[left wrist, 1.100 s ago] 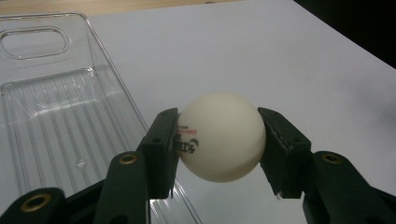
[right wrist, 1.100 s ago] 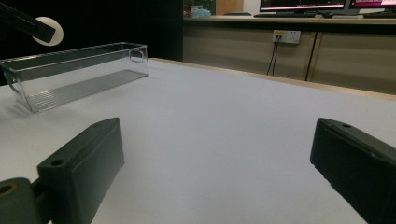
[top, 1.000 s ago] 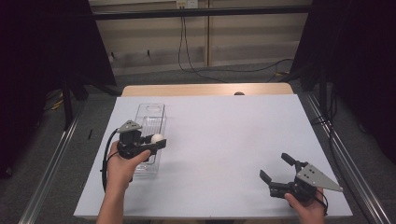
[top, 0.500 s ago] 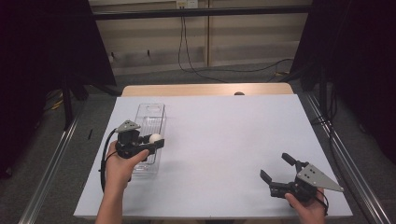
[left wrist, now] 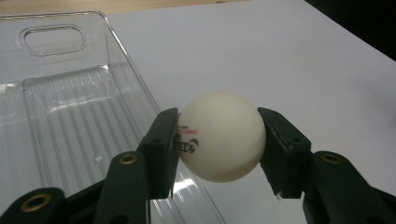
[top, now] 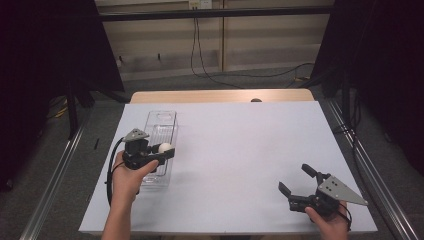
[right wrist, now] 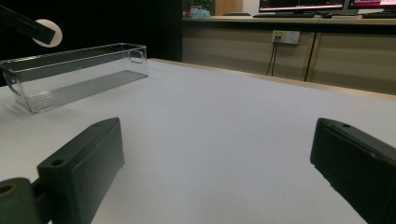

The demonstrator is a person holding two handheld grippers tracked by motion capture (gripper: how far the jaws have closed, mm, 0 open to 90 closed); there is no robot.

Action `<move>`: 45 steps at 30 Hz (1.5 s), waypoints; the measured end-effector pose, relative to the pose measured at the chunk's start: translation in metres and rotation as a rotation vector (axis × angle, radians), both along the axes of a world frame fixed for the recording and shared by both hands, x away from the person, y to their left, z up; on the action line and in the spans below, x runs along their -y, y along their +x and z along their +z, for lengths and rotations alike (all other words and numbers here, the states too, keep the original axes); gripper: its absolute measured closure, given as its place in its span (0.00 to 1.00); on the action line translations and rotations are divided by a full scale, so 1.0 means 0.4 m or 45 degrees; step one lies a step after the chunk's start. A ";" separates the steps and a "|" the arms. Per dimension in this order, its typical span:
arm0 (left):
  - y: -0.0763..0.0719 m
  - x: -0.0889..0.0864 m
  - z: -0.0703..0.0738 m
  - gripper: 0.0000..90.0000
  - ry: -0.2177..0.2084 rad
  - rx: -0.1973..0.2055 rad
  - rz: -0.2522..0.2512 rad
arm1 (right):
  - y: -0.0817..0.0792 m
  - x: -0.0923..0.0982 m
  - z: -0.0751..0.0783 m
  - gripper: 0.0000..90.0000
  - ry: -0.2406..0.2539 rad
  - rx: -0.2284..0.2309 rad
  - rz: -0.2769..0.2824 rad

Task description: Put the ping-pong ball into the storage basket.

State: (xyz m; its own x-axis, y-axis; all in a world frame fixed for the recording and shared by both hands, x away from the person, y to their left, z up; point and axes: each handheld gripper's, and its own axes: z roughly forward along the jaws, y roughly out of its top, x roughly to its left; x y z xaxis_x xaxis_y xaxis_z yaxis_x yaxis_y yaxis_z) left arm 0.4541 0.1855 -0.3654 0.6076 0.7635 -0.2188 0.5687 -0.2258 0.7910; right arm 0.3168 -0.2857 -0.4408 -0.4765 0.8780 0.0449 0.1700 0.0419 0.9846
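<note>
L gripper [top: 162, 152] is clamped on the white ball [left wrist: 221, 136], held over the near right rim of the clear bin [top: 160, 131]. R gripper [top: 297, 186] sits idle w/ jaws wide, nothing between. Best approach: shift ball inward over bin's middle, lower it near the ribbed floor, then open slowly so it doesn't bounce out.

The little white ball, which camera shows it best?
The left gripper view: the ball is close up there, pinched between the left tongs, with print readable on its side. In the high view it is a small white dot over the clear tray. The right gripper view catches it far off.
</note>
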 end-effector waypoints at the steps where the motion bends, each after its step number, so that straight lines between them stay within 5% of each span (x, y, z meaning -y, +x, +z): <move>1: 0.001 -0.001 0.000 0.57 -0.002 -0.001 -0.003 | 0.000 0.000 0.000 0.03 0.002 -0.001 -0.003; 45: 0.009 -0.027 -0.003 0.57 0.008 0.007 0.063 | -0.002 0.002 0.002 0.03 0.009 -0.004 0.008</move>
